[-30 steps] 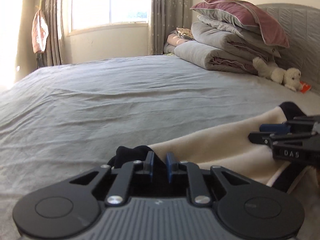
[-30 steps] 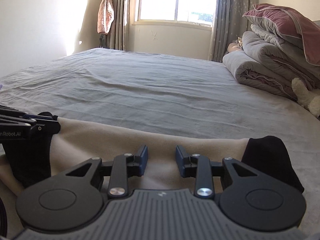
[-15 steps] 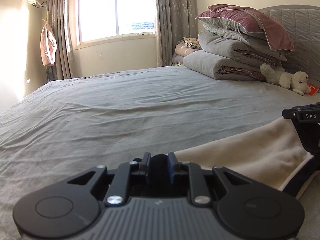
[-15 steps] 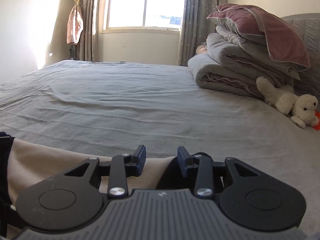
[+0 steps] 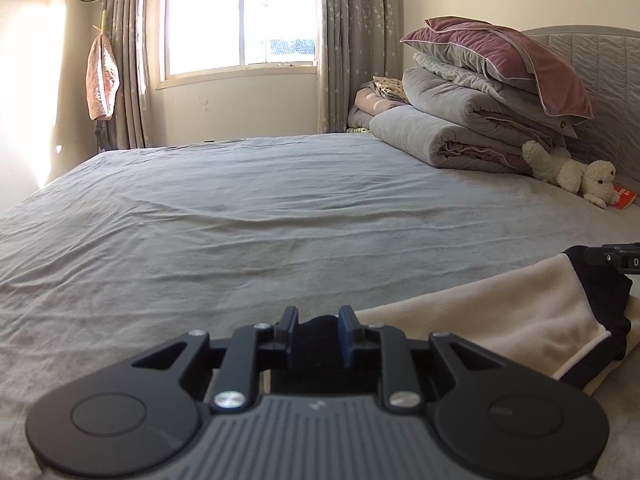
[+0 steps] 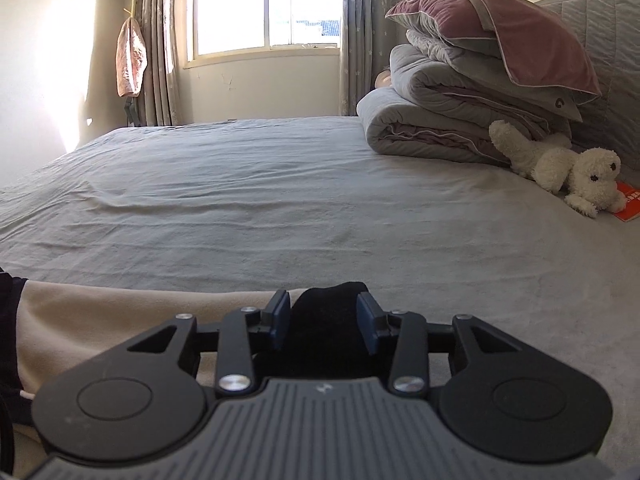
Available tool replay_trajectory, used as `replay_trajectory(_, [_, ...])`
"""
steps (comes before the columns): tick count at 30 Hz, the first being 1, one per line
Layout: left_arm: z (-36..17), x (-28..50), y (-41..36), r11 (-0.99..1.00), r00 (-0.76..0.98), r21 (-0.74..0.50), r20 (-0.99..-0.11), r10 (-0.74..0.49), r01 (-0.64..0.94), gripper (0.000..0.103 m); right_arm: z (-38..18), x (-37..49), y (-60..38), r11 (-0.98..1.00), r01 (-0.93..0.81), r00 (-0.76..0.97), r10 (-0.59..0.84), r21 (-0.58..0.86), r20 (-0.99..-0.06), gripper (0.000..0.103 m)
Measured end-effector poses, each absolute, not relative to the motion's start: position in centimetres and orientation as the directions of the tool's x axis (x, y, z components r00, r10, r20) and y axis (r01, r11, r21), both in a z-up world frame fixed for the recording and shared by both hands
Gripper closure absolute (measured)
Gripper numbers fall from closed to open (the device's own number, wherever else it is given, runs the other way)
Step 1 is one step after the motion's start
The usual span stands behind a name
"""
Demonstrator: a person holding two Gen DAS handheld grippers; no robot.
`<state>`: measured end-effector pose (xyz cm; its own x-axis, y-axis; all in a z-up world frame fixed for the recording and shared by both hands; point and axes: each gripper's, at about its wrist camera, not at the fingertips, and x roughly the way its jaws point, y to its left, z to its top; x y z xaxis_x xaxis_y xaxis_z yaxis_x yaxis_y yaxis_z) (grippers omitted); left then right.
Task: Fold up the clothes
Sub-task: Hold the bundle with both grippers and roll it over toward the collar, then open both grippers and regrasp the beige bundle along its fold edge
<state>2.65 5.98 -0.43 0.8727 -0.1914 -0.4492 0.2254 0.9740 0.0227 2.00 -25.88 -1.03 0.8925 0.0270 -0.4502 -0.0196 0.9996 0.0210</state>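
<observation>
Cream fleece garment with black cuffs and trim (image 5: 492, 320) lies spread along the near edge of a wide bed covered in a creased grey sheet (image 5: 280, 216). The left gripper (image 5: 318, 330), black with blue-padded tips, has its jaws clenched on one bunched black cuff (image 5: 316, 340) of soft knit. The right gripper (image 6: 324, 322), of the same build, has its jaws set on either side of the other black cuff (image 6: 326, 320), touching the cloth, though whether they pinch it firmly cannot be told. Between the two cuffs the pale fabric runs flat and smooth. At the headboard end, well apart from the garment, rolled grey quilts (image 6: 448, 120) are stacked under a plump mauve velvet pillow (image 6: 504, 28), with a fluffy white toy dog (image 6: 560, 168) lying just beside them. Patterned grey curtains (image 5: 360, 40) frame a bright window (image 5: 240, 16).
</observation>
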Motion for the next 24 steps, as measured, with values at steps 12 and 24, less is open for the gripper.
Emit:
replay_trajectory(12, [-3.0,-0.2,2.8,0.913,0.802,0.166,-0.553,-0.226,0.372,0.073,-2.3,0.0,-23.5,0.986,-0.147,0.823,0.079,-0.077,-0.562,0.060])
replay_trajectory(24, [-1.3,-2.5,4.5,0.924,0.739,0.071,-0.625,-0.252,0.375,0.045,-1.9,-2.1,-22.5,0.974,-0.174,0.816,0.058,-0.148,-0.575,0.056])
